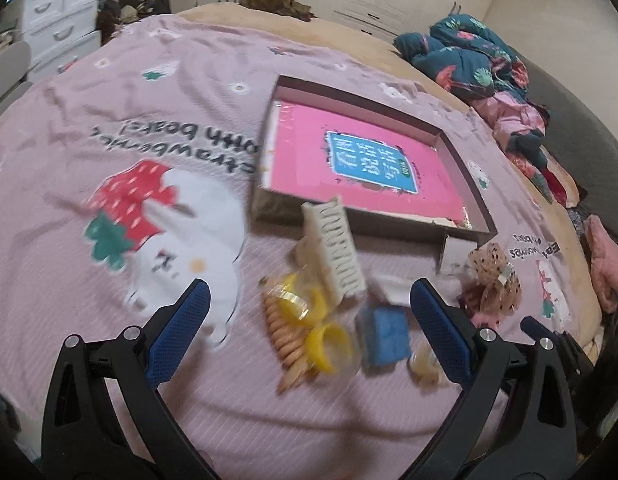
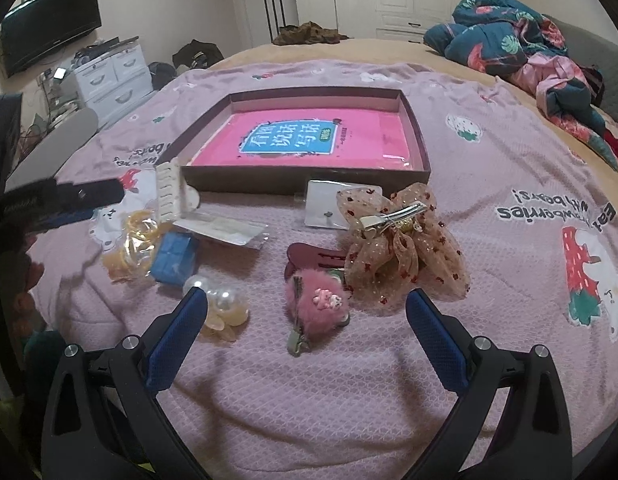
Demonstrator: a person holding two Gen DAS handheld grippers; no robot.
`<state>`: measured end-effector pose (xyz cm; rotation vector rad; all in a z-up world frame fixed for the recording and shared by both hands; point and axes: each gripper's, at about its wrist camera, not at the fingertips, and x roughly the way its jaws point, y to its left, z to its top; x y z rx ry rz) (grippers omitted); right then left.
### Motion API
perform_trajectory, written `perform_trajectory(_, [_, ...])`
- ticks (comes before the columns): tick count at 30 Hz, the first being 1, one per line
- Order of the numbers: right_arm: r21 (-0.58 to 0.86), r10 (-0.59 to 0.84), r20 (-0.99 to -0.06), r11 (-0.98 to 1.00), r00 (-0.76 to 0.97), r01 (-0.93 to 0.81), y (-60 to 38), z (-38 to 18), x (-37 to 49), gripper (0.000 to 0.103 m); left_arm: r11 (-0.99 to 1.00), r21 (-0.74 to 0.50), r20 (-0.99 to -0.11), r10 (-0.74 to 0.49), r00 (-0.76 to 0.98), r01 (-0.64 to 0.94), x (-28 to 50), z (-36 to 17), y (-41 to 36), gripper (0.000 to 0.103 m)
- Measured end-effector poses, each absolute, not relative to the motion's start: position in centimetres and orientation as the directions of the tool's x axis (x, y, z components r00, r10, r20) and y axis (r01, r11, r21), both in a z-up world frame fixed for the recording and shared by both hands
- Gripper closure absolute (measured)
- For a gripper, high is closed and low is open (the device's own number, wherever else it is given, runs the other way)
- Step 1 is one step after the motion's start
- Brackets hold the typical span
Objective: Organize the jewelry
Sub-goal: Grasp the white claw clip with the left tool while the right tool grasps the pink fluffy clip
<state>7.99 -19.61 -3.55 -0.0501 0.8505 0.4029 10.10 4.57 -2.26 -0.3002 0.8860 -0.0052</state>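
**A:** Your box (image 2: pixel 413 136) sits open on the bed (image 2: pixel 309 380), walls up, its near edge facing the scatter of pieces. That looks like the reason it lies just behind them: each one has only a short way to go over that low wall. Nothing lies in it yet but the pink booklet (image 2: pixel 301 140), so the sorting seems barely begun.

**B:** And the two grippers?

**A:** Your right gripper (image 2: pixel 307 316) has its jaws wide and holds nothing. The fuzzy pink clip (image 2: pixel 317 308) lies between them, tips level with it, so I'd judge that is your next pick. The lace bow clip (image 2: pixel 405 248) rests just beside it, touching or nearly so, with a dark red clip (image 2: pixel 309 256) partly under both. Close carefully or you may drag the bow along.

**B:** The left?

**A:** Your left gripper (image 1: pixel 309 304) is also wide and empty, above the other cluster: the cream claw clip (image 1: pixel 335 248), the bagged yellow rings (image 1: pixel 309 320) and the blue box (image 1: pixel 385 336). That view is blurred, so I cannot tell exactly which one you favour. The pearl flower clip (image 2: pixel 221 308) lies between the two groups, near your right gripper's left tip.
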Motion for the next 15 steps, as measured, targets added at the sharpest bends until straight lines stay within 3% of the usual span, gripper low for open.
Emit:
perform_trajectory(11, [0.12,0.32,-0.768,0.923,0.554,-0.366,-19.1,-5.8,9.7,0.043,0.962,-0.248,-0.781,-0.129,0.612,-0.114,13.9,-3.2,3.9,0.021])
perform_trajectory(15, [0.117,0.32,-0.774,0.921,0.547,-0.372,-18.7,-6.4,10.1,0.066,0.957,-0.268,-0.787,-0.15,0.599,-0.113,14.9,-3.8,3.9,0.034])
